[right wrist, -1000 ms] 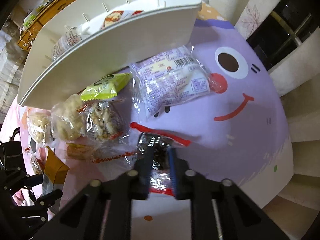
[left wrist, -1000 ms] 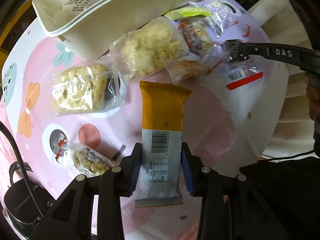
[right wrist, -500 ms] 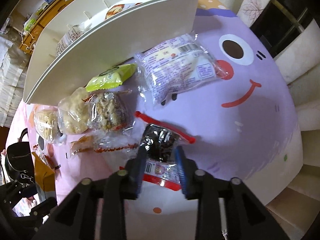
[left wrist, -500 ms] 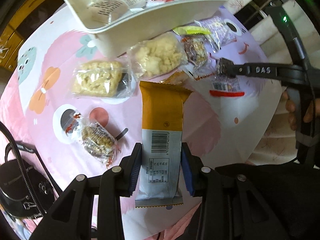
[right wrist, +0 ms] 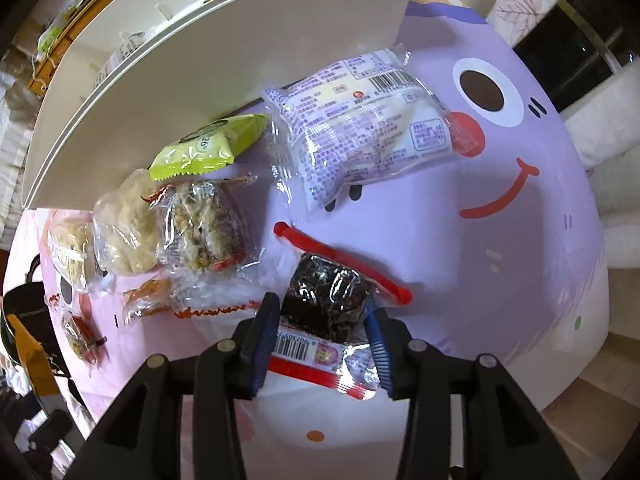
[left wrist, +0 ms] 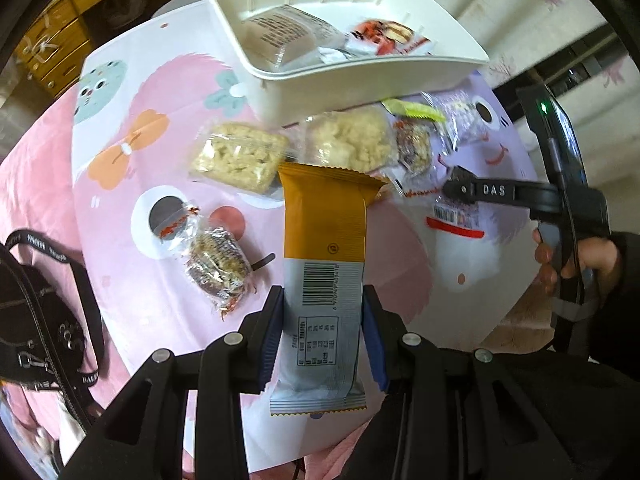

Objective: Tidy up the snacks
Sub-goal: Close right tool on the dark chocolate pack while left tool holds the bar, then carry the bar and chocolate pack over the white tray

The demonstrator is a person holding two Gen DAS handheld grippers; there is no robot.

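Left gripper [left wrist: 323, 332] clamped on orange-and-grey snack bar [left wrist: 324, 280] above the table, right gripper [right wrist: 325, 336] with jaws apart around dark snack packet [right wrist: 326, 304] on the tablecloth [right wrist: 520, 256], white bin [left wrist: 360, 76] farther behind.

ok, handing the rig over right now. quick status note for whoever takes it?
Left gripper: shut on the orange-and-grey bar, held above the table.
Right gripper: fingers astride the dark snack packet; the packet lies on the table, grip not confirmed.
White bin: two or three packets already inside.
Left: the bar, the dark packet, the purple packet, the green packet and the clear-wrapped snacks beside the bin.
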